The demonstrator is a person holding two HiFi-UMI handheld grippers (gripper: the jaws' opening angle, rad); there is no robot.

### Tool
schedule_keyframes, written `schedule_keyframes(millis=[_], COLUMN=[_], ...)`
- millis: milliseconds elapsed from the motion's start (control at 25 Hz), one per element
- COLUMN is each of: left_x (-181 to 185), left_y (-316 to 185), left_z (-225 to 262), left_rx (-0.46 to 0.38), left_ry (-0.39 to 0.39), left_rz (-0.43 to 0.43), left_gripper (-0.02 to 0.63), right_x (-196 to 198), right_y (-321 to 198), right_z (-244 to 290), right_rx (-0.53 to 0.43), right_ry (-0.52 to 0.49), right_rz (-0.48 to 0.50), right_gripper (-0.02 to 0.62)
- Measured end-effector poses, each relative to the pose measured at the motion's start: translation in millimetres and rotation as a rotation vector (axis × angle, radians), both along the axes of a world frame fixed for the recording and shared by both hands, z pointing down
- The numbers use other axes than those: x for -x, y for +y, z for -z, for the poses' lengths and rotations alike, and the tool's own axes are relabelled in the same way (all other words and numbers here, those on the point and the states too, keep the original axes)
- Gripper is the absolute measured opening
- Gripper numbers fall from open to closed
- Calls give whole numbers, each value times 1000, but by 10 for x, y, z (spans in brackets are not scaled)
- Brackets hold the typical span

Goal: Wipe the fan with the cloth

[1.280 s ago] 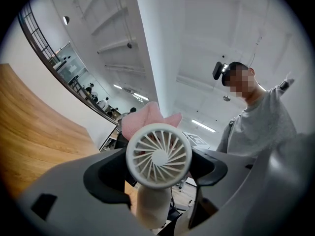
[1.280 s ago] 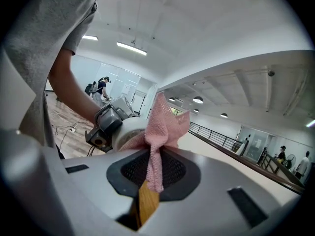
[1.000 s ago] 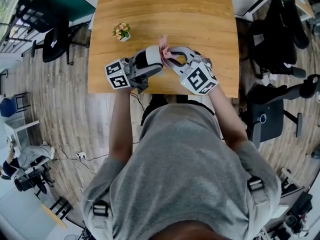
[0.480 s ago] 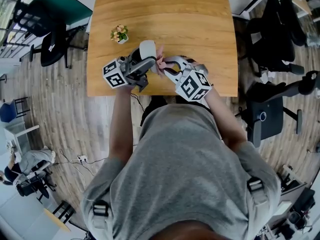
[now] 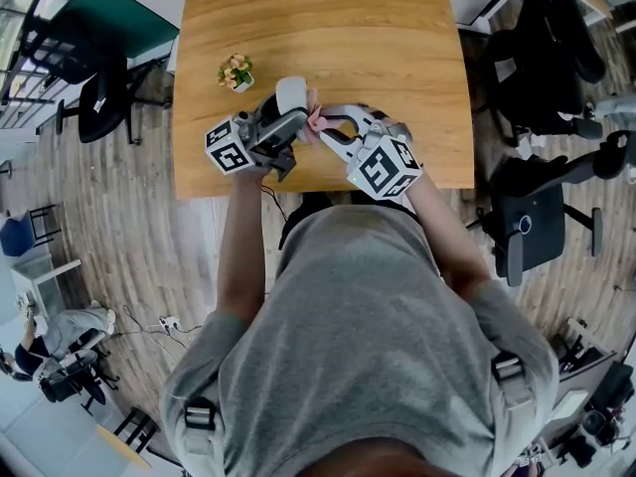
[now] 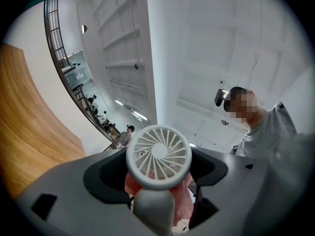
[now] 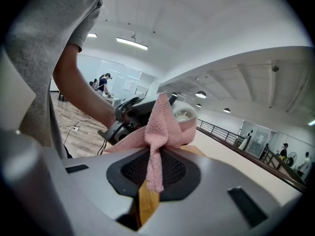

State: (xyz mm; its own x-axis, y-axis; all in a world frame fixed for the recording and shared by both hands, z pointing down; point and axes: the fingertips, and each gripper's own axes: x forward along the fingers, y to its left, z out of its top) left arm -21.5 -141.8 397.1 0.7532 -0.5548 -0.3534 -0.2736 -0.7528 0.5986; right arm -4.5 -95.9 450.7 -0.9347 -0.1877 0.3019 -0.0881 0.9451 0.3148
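- I have the left gripper (image 5: 286, 127) with its jaws closed on the handle of the small white handheld fan (image 6: 158, 156). The round grille stands up clear of the jaws, so the head is free to be wiped.
- The right gripper (image 5: 328, 127) has its jaws clamped on a bunched fold of the pink cloth (image 7: 160, 117). The loose part spreads forward and lies against the fan's head.
- In the left gripper view the cloth shows behind and below the grille, so I judge it is working the back face and rim, not the front.
- The fan is held in the air above the near part of the wooden tabletop (image 5: 348, 28), not resting on it. That leaves the cloth room to pass round it.
- Both forearms reach in from the near edge, and the two grippers angle inward and meet tip to tip. The left tilts a little upward, the right a little down.
- A small potted flower (image 5: 237, 70) stands on the tabletop just beyond the left gripper, apart from the work.
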Motion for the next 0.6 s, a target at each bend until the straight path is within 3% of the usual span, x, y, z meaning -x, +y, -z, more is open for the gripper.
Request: schedule_keyframes(millis=[320,600], left_x=[-37,291], left_y=[6,-137], left_z=[100,136], left_rx=[-22,-14], left_ry=[41,75], left_rz=[-55,-15], left_gripper=[385,385], right_x=[61,264], right_y=[-131,-4], right_z=[-183,-275], right_rx=[-5,-20], right_ry=[59,119], right_rz=[-56,-30], right_gripper=[40,40])
